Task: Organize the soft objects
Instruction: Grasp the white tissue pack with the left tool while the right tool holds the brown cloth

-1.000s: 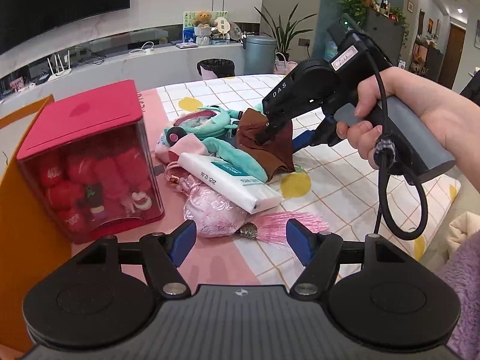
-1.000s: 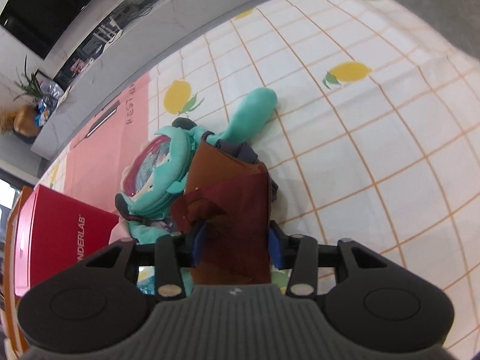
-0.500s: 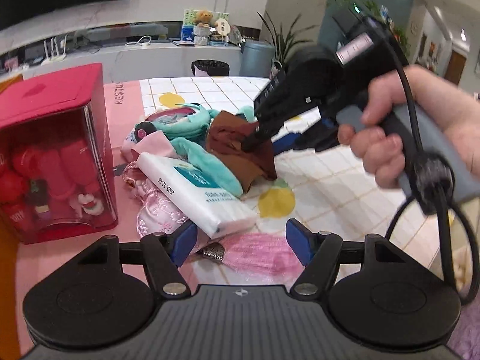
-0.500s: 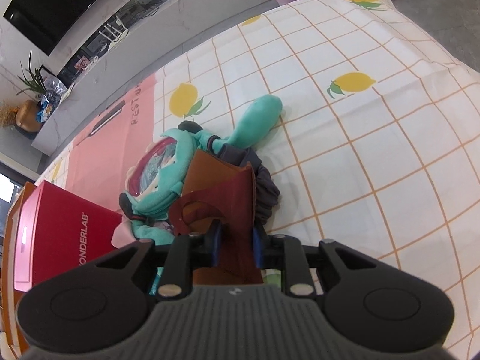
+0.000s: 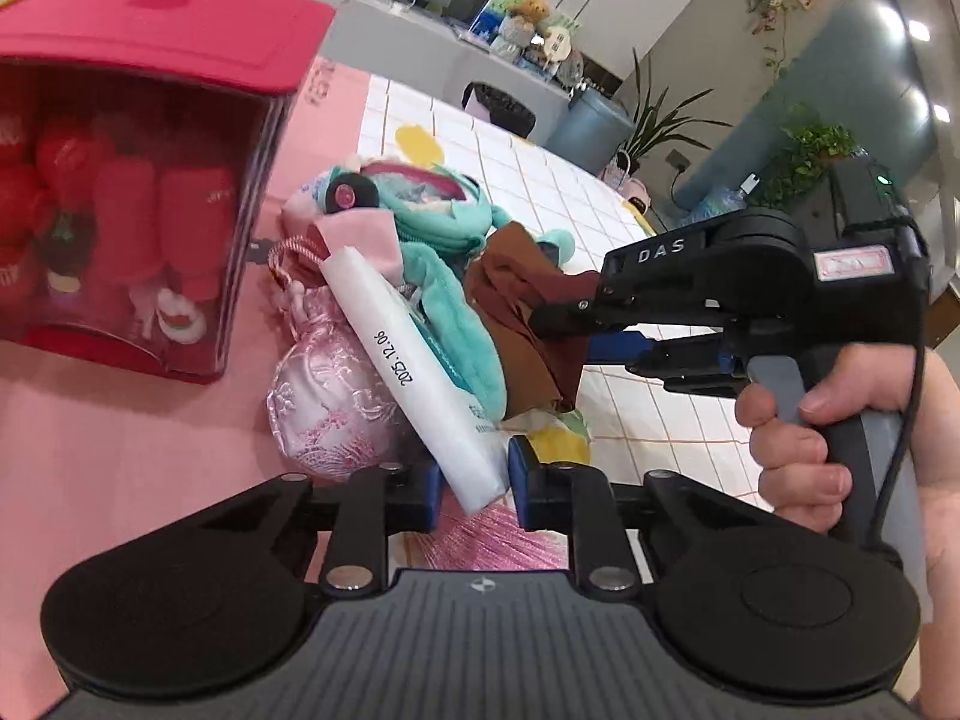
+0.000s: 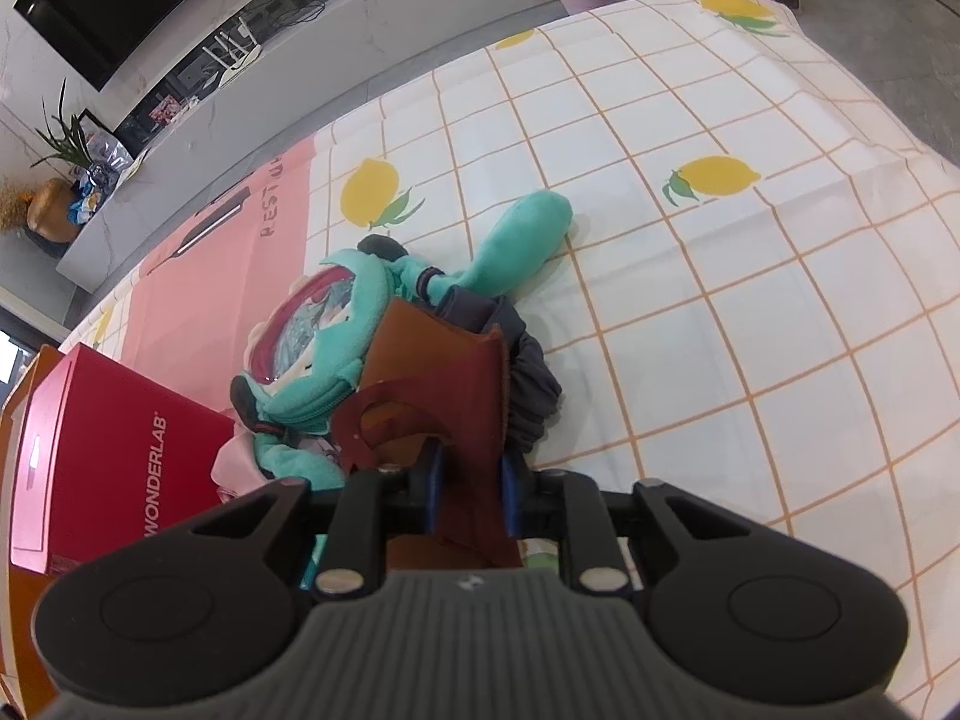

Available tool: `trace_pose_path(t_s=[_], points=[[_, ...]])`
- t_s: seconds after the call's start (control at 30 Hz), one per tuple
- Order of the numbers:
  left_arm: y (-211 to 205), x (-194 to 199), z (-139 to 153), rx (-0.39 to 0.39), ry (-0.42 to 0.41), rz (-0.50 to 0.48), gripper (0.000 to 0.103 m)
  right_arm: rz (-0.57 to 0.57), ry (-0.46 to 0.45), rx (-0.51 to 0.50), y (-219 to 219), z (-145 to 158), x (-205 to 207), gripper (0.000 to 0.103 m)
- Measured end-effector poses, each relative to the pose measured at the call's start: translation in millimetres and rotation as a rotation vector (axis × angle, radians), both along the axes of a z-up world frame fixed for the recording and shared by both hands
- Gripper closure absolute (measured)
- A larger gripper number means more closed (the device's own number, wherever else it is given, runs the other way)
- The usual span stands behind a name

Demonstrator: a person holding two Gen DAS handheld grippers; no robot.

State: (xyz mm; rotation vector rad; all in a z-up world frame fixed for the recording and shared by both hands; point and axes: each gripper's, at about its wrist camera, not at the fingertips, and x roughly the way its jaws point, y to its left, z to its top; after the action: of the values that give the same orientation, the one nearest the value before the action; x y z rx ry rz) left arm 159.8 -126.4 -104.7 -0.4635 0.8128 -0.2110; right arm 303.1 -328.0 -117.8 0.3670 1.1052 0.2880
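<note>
A pile of soft things lies on the tablecloth (image 6: 750, 300). My left gripper (image 5: 474, 486) has its jaws closing, and its blue pads press the near end of a white tissue pack (image 5: 414, 360) that leans on a pink brocade pouch (image 5: 324, 396). My right gripper (image 6: 471, 480), held by a hand (image 5: 798, 420), also has its jaws closing, with the pads pinching a brown cloth (image 6: 456, 378). In the left wrist view the right gripper (image 5: 558, 336) grips the brown cloth (image 5: 528, 312) from the right. A teal plush toy (image 6: 336, 312) lies under the cloth.
A red box with a clear front (image 5: 132, 180), full of red plush toys, stands left of the pile. A dark grey cloth (image 6: 531, 384) lies beside the brown one. A pink tassel (image 5: 480, 540) lies under my left gripper. The lemon-print cloth stretches away to the right.
My left gripper rolled and moved forward and down to the tissue pack, and its jaws closed around the pack's end. The right gripper's jaws narrowed on the brown cloth without moving away.
</note>
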Motion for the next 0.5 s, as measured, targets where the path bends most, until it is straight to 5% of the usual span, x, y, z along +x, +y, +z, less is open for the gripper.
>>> trace_pose_path(t_s=[0.23,0.4,0.5], points=[[-6,-13,9,0.085,-0.044,-0.042,0.085,0.013,-0.037,-0.031,1,8,-3,0.093],[-21,-26,29,0.308,-0.018,-0.155,0.086,0.029,-0.084,-0.060,-2,26,-16,0.098],[-20,-33,39,0.327,-0.009,-0.226,0.087,0.075,-0.121,-0.130,0,41,-32,0.099]])
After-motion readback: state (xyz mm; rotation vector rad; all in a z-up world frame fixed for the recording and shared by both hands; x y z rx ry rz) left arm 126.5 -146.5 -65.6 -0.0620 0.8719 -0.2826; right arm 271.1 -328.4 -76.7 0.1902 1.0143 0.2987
